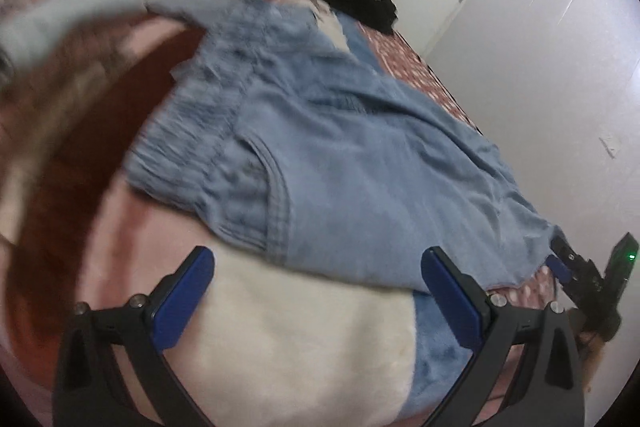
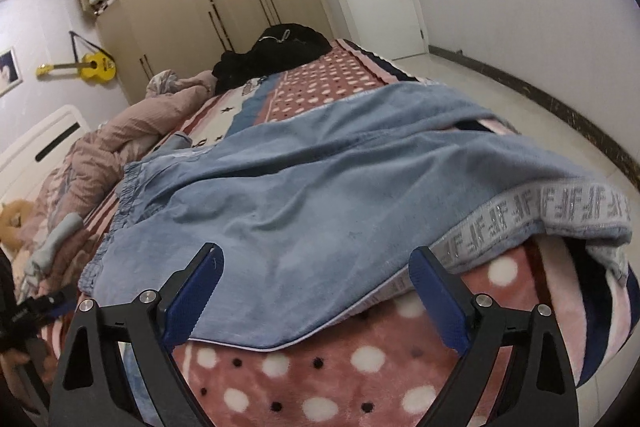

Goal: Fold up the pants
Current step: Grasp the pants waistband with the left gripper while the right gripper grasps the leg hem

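Note:
Light blue denim pants (image 1: pixel 340 163) lie spread on the bed, elastic waistband toward the left. My left gripper (image 1: pixel 316 275) is open and empty, just short of the waistband end. In the right wrist view the pants (image 2: pixel 312 195) stretch across the blanket, with a grey lettered trim band (image 2: pixel 560 215) at the leg end. My right gripper (image 2: pixel 316 283) is open and empty, with the near edge of the pants lying between its fingers. The right gripper also shows in the left wrist view (image 1: pixel 580 271) at the far leg end.
The bed has a pink polka-dot blanket (image 2: pixel 360 367). A rumpled pink duvet (image 2: pixel 132 131) and a black garment pile (image 2: pixel 276 55) lie at the far side. A grey folded item (image 2: pixel 56 239) lies at the left. Wardrobe, door and floor lie beyond.

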The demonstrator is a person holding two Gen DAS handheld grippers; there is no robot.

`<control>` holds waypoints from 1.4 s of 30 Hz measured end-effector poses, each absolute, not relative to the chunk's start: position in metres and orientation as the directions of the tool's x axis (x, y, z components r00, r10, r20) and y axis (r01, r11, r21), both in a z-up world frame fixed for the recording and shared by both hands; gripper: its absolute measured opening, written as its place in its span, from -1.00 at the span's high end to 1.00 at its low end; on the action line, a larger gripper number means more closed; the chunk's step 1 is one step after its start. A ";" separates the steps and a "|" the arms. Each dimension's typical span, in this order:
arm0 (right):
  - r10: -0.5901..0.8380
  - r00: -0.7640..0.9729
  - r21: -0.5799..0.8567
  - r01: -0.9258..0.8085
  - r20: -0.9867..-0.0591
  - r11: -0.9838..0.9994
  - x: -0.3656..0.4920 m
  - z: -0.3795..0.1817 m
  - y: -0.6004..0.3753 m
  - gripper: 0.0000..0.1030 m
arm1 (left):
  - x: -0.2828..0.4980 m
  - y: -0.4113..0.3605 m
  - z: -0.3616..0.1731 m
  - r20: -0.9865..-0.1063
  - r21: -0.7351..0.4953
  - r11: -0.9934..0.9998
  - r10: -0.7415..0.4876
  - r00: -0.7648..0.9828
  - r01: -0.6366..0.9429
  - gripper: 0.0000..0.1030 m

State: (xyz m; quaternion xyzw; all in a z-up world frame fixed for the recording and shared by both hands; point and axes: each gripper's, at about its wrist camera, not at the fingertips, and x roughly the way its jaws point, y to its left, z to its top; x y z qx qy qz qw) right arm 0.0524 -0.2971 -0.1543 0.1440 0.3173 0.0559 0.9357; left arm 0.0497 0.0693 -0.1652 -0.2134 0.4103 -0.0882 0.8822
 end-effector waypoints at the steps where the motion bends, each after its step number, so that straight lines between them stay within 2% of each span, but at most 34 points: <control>1: 0.186 0.792 0.299 -0.005 -0.581 0.954 0.052 -0.155 -0.299 -0.80 | 0.052 0.068 -0.170 -0.687 -0.465 0.885 -0.349 0.637 -0.017 -0.98; 8: 0.173 0.793 0.317 0.028 -0.585 0.948 0.045 -0.157 -0.315 -0.80 | 0.071 0.071 -0.182 -0.650 -0.538 0.841 -0.369 0.665 -0.059 -0.98; 10: 0.152 0.795 0.301 0.040 -0.587 0.953 0.041 -0.155 -0.321 -0.80 | 0.078 0.081 -0.183 -0.624 -0.585 0.807 -0.379 0.683 -0.087 -0.92; 16: 0.115 0.786 0.308 0.100 -0.607 0.946 0.032 -0.157 -0.348 -0.80 | 0.096 0.097 -0.182 -0.628 -0.590 0.788 -0.309 0.715 -0.178 -0.23; 18: 0.118 0.785 0.335 0.119 -0.608 0.935 0.032 -0.160 -0.359 -0.80 | 0.097 0.101 -0.181 -0.638 -0.578 0.790 -0.282 0.717 -0.204 0.24; 21: 0.116 0.773 0.359 0.152 -0.624 0.921 0.039 -0.165 -0.377 -0.80 | 0.103 0.108 -0.180 -0.640 -0.578 0.787 -0.272 0.719 -0.216 0.58; 26: 0.065 0.776 0.383 0.234 -0.628 0.894 0.053 -0.170 -0.410 -0.80 | 0.098 0.112 -0.170 -0.608 -0.568 0.800 -0.248 0.754 -0.195 0.77; 32: 0.044 0.820 0.460 0.274 -0.570 0.845 0.064 -0.162 -0.447 -0.80 | 0.087 0.119 -0.144 -0.561 -0.517 0.835 -0.166 0.811 -0.186 0.81; 35: -0.027 0.822 0.465 0.347 -0.568 0.814 0.065 -0.156 -0.468 -0.77 | 0.081 0.122 -0.134 -0.548 -0.496 0.850 -0.149 0.823 -0.177 0.81; 36: -0.043 0.817 0.456 0.363 -0.574 0.813 0.065 -0.156 -0.472 -0.54 | 0.078 0.121 -0.132 -0.547 -0.482 0.859 -0.139 0.825 -0.175 0.81; 37: -0.067 0.806 0.433 0.384 -0.588 0.816 0.065 -0.155 -0.475 -0.10 | 0.075 0.120 -0.129 -0.546 -0.466 0.868 -0.132 0.827 -0.170 0.81; 38: -0.097 0.789 0.400 0.408 -0.606 0.820 0.066 -0.154 -0.478 0.14 | 0.071 0.118 -0.127 -0.545 -0.455 0.875 -0.127 0.829 -0.165 0.82; 39: -0.117 0.773 0.368 0.423 -0.624 0.828 0.066 -0.153 -0.480 0.55 | 0.068 0.116 -0.124 -0.542 -0.443 0.882 -0.123 0.831 -0.159 0.82; 40: -0.123 0.763 0.347 0.424 -0.635 0.836 0.066 -0.153 -0.480 0.81 | 0.067 0.115 -0.121 -0.539 -0.437 0.886 -0.121 0.833 -0.154 0.82; 42: -0.120 0.763 0.315 0.398 -0.635 0.862 0.063 -0.148 -0.479 0.88 | 0.063 0.114 -0.114 -0.535 -0.425 0.893 -0.119 0.836 -0.145 0.82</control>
